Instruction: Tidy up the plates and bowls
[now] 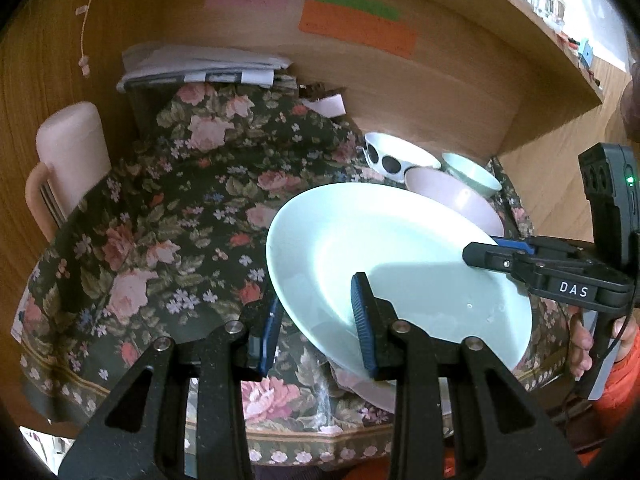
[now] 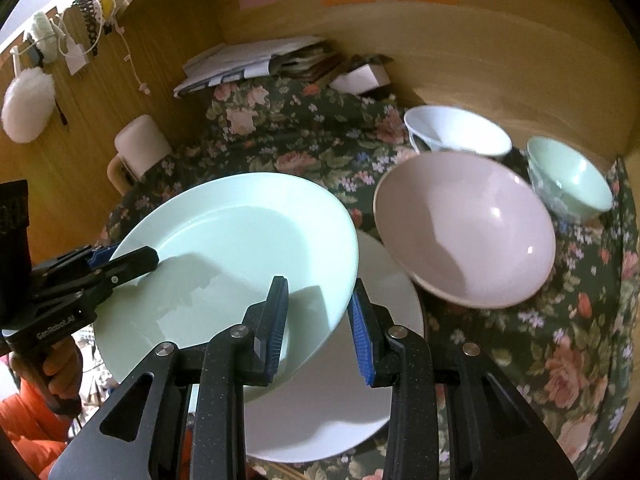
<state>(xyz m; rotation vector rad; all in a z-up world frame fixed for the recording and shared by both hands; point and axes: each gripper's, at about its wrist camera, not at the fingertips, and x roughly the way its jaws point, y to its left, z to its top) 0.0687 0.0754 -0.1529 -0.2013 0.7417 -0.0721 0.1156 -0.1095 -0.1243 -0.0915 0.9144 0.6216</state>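
A pale green plate hangs tilted above the flowered tablecloth, held at two sides of its rim. My left gripper is shut on the near rim and also shows at the left of the right wrist view. My right gripper is shut on the opposite rim and comes in from the right in the left wrist view. Under the held plate lies a white plate. Behind stand a pink bowl, a white bowl with black dots and a small green bowl.
A pink mug stands at the table's left edge. A pile of papers and a small white box lie against the wooden back wall. The flowered cloth left of the plate is bare.
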